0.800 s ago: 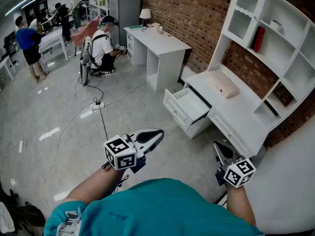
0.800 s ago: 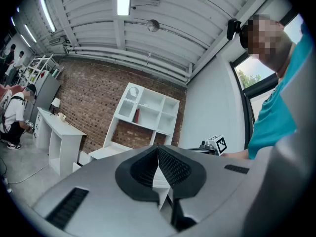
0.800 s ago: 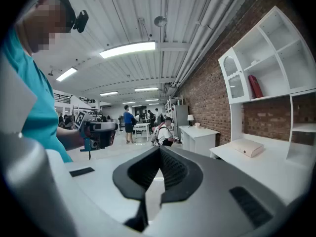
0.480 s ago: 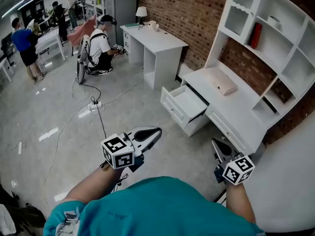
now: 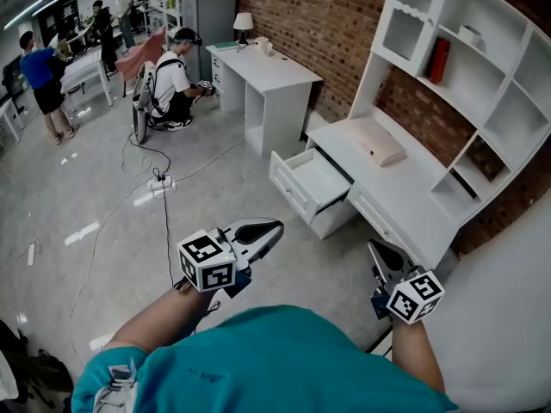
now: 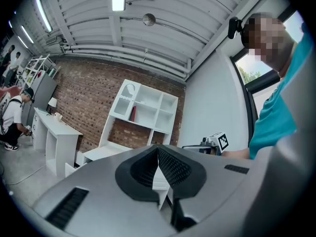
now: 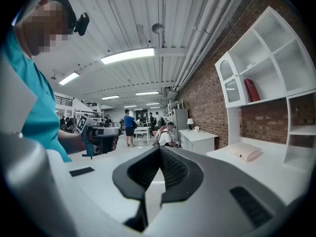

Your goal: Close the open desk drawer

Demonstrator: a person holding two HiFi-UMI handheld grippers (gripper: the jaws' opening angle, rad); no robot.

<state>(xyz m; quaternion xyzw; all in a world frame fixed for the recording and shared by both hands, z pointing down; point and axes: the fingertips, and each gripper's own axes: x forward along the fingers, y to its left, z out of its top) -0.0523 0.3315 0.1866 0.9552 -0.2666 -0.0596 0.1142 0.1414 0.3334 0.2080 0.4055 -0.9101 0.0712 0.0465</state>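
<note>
The white desk (image 5: pixel 405 205) with a shelf hutch stands against the brick wall at the right of the head view. Its left drawer (image 5: pixel 312 181) is pulled out, and nothing shows inside it. My left gripper (image 5: pixel 277 227) is held in the air well short of the drawer, jaws closed together with nothing between them. My right gripper (image 5: pixel 372 244) hangs near the desk's front edge, also shut and holding nothing. The left gripper view shows shut jaws, with the desk (image 6: pixel 98 153) beyond them. In the right gripper view the jaws also meet.
A beige box (image 5: pixel 374 144) lies on the desk top and a red book (image 5: pixel 439 58) stands on a shelf. A second white desk (image 5: pixel 274 74) stands further along the wall. A person (image 5: pixel 176 80) crouches by it. Cables and a power strip (image 5: pixel 161 184) cross the floor.
The desk and open drawer have shifted left and slightly nearer in the head view. Both grippers keep about the same place and stay shut.
</note>
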